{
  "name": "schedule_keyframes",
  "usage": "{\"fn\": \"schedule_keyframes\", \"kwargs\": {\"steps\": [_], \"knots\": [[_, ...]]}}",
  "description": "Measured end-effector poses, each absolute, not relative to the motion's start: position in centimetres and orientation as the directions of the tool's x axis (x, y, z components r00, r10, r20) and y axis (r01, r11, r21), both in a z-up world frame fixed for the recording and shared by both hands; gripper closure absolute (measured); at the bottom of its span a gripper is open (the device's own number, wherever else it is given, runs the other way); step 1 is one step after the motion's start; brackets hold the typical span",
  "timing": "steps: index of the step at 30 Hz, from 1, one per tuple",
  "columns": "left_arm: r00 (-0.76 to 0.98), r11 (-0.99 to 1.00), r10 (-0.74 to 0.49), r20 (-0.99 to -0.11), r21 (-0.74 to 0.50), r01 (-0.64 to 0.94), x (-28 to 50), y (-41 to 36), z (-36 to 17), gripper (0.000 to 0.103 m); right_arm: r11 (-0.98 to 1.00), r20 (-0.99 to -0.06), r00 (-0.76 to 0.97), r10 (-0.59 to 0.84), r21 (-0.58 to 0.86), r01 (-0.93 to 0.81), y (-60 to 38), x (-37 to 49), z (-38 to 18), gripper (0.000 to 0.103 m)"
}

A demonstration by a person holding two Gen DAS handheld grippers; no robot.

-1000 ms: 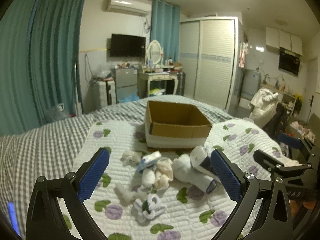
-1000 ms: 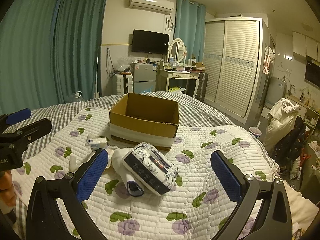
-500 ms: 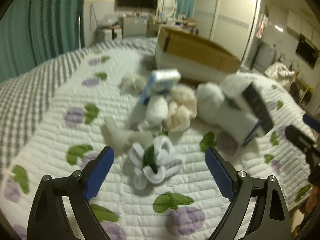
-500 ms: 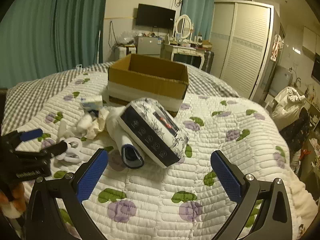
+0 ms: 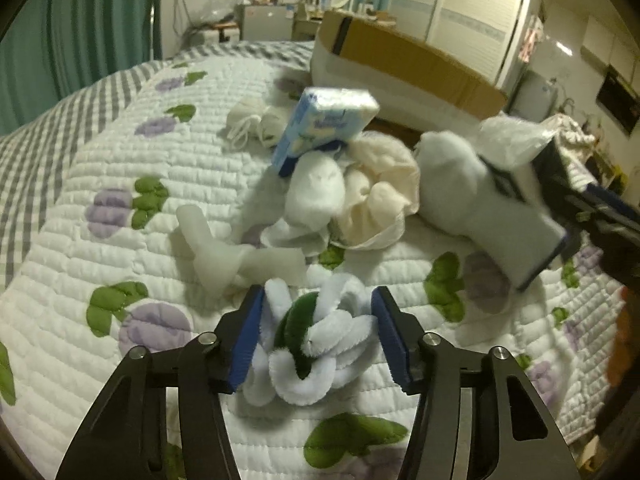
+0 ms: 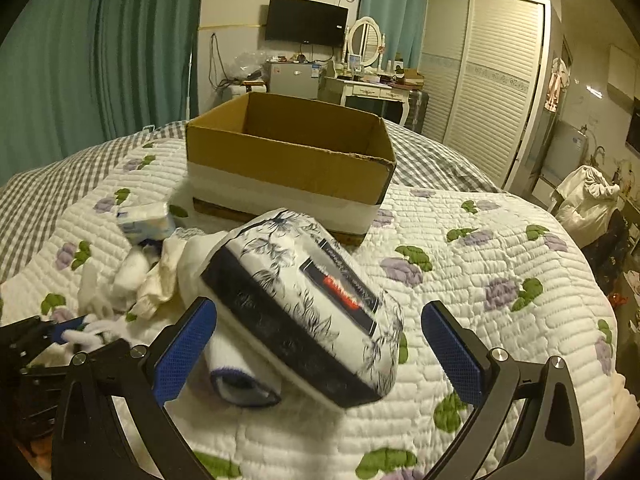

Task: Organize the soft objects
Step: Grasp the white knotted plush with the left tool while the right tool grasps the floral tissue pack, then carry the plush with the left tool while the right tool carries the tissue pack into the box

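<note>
- White quilted cover (image 5: 120,264) with purple flowers and green leaves spreads over the bed in the left wrist view; on it lie one white-and-green fluffy knot (image 5: 316,344), one translucent soft piece (image 5: 224,256), one small tissue pack (image 5: 328,120), one cream cloth (image 5: 380,196), one white sock roll (image 5: 316,196) and one cardboard box (image 5: 404,60) behind them.
- Left hand-held gripper (image 5: 318,336) is closing, its blue pads on either side of the fluffy knot and touching its loops.
- Against a second ago, this gripper has dropped close to the bed and its fingers have narrowed from wide open; the knot, then well ahead of the fingers, now sits between them.
- The knot is a bundle of plush white loops around a dark green core, lying on the cover.
- Right wrist view: one cardboard box (image 6: 292,152), open at the top, stands on the bed; one wrapped tissue pack (image 6: 304,304) with a dark floral print leans on a white sock (image 6: 240,380).
- Right hand-held gripper (image 6: 320,344) stands wide, fingers either side of the floral pack, not touching it.
- Compared with a second ago, the floral pack is closer and now between the fingers.
</note>
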State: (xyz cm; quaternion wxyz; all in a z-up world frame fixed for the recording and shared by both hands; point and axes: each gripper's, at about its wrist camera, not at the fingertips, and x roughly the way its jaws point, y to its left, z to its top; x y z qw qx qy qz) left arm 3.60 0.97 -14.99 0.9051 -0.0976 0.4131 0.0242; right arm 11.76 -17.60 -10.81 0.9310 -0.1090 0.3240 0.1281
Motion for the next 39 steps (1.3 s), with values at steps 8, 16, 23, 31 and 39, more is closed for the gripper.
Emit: {"fn": "schedule_keyframes", "kwargs": {"steps": [8, 16, 23, 31, 39], "knots": [[0.71, 0.986, -0.028, -0.703, -0.136, -0.096, 2.2, 0.4, -12.3, 0.051, 0.936, -0.698, 0.682, 0.218, -0.049, -0.349, -18.3, 13.3, -13.2, 0.027], [0.737, 0.989, -0.028, -0.675, -0.126, -0.077, 2.3, 0.1, -10.0, 0.051, 0.927, -0.66, 0.698, 0.278, -0.005, -0.374, -19.6, 10.9, -11.7, 0.057], [0.788, 0.992, -0.049, -0.614, -0.123, -0.034, 1.8, -1.7, -5.7, 0.05, 0.916, -0.599, 0.73, 0.329, 0.015, -0.401, -21.1, 8.0, -6.9, 0.06], [0.852, 0.996, -0.056, -0.521, -0.093, 0.009, 4.7, -2.8, 0.9, 0.05, 0.877, -0.497, 0.778, 0.386, -0.063, -0.475, -20.7, 8.0, 1.6, 0.06], [0.88, 0.998, -0.061, -0.472, -0.058, 0.038, 13.0, -2.7, 4.1, 0.05, 0.839, -0.475, 0.783, 0.402, -0.152, -0.523, -17.8, 16.0, 7.0, 0.06]]}}
